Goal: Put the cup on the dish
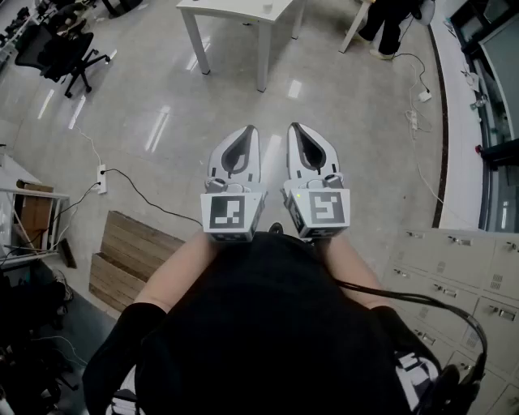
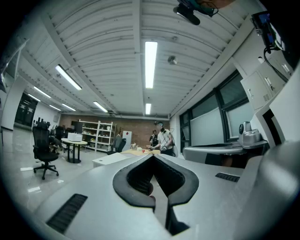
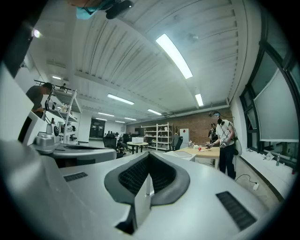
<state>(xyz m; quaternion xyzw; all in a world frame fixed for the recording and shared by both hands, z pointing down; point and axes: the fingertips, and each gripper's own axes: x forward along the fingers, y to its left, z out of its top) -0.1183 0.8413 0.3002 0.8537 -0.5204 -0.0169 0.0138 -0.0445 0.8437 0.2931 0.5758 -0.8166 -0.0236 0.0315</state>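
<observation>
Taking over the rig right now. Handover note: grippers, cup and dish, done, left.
Left hand-held gripper: jaws together, nothing between them, held level in front of the person's body.
Right hand-held gripper: the same, shut and empty, beside the left one.
Cup and dish: in no view. The head view shows only floor and a white table. The right gripper view shows a far wooden table with small items too small to tell.
Done: nothing visible.
Left: find the cup and dish, grasp the cup, set it on the dish.
</observation>
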